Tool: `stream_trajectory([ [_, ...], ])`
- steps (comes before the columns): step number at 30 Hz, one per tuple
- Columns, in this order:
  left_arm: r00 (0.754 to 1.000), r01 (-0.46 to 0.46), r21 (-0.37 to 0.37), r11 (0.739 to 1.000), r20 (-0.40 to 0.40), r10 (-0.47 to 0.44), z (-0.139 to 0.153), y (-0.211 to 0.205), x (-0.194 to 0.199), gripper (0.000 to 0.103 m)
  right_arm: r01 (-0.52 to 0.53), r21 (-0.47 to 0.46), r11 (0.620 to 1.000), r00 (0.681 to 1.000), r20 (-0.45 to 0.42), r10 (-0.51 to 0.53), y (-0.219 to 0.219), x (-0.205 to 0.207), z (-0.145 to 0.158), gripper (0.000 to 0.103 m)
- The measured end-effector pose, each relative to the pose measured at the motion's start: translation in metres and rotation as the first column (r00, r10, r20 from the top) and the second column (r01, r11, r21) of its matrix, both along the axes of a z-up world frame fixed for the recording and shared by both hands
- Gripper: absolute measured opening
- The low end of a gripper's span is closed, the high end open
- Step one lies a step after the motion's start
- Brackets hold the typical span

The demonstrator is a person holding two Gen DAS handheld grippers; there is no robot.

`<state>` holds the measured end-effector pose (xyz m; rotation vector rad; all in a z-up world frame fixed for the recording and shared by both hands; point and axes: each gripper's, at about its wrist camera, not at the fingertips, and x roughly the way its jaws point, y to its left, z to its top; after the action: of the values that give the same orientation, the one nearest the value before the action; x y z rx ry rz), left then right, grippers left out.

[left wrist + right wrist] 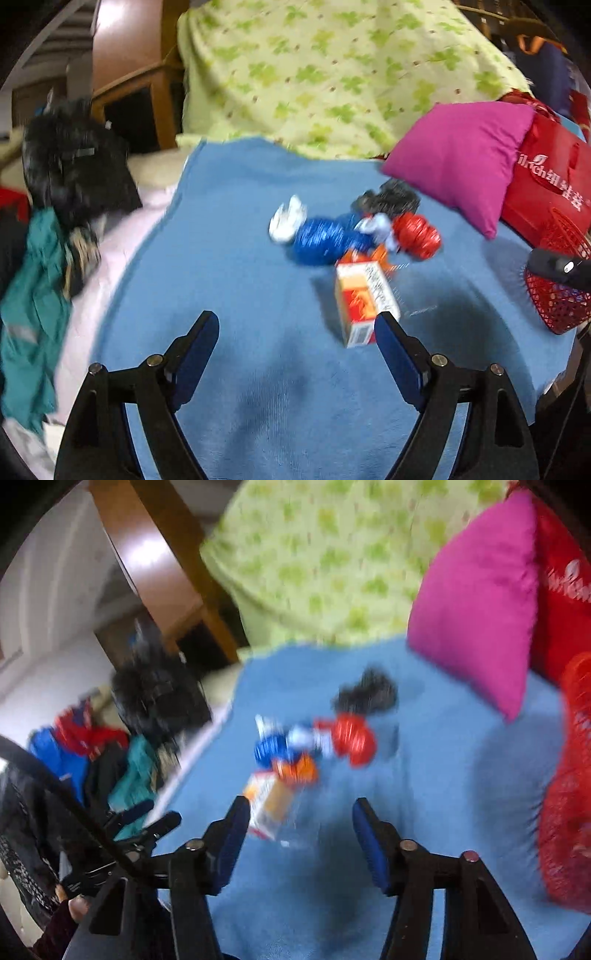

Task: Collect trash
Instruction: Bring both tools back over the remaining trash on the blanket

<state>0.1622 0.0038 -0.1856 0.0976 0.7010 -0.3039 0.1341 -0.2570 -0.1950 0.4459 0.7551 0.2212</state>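
Trash lies in a heap on a blue blanket (229, 266): a white and orange carton (364, 302), a blue foil wrapper (325, 240), a red foil wrapper (419, 234), a dark crumpled wrapper (391, 197), a white scrap (286, 221) and an orange scrap (382, 256). My left gripper (297, 325) is open and empty, its right finger just in front of the carton. My right gripper (301, 812) is open and empty, hovering just short of the carton (266, 805). The right wrist view is blurred. The red wrapper (352, 740) and blue wrapper (271, 749) lie beyond.
A red mesh basket (557, 306) stands at the blanket's right edge, also in the right wrist view (565, 812). A magenta pillow (461, 155), a red bag (550, 184) and a green-patterned cover (332, 74) lie behind. Dark and teal clothes (44, 258) pile at the left.
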Motion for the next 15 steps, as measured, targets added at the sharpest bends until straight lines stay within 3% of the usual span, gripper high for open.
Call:
stream_trajectory([
  [3, 0.997, -0.027, -0.027, 0.999, -0.069, 0.025, -0.009, 0.001, 0.011, 0.086, -0.006, -0.010, 1.000, 0.996, -0.084, 0.005, 0.015, 0.019, -0.025, 0.052],
  [13, 0.995, -0.064, -0.042, 0.997, -0.082, 0.061, -0.016, 0.006, 0.015, 0.086, -0.042, -0.040, 0.998, 0.983, -0.180, 0.034, 0.061, 0.068, -0.053, 0.051],
  [15, 0.995, -0.059, -0.035, 0.998, -0.081, 0.056, -0.017, 0.006, 0.015, 0.086, -0.037, -0.084, 0.996, 0.981, -0.194, 0.020, 0.068, 0.074, -0.057, 0.051],
])
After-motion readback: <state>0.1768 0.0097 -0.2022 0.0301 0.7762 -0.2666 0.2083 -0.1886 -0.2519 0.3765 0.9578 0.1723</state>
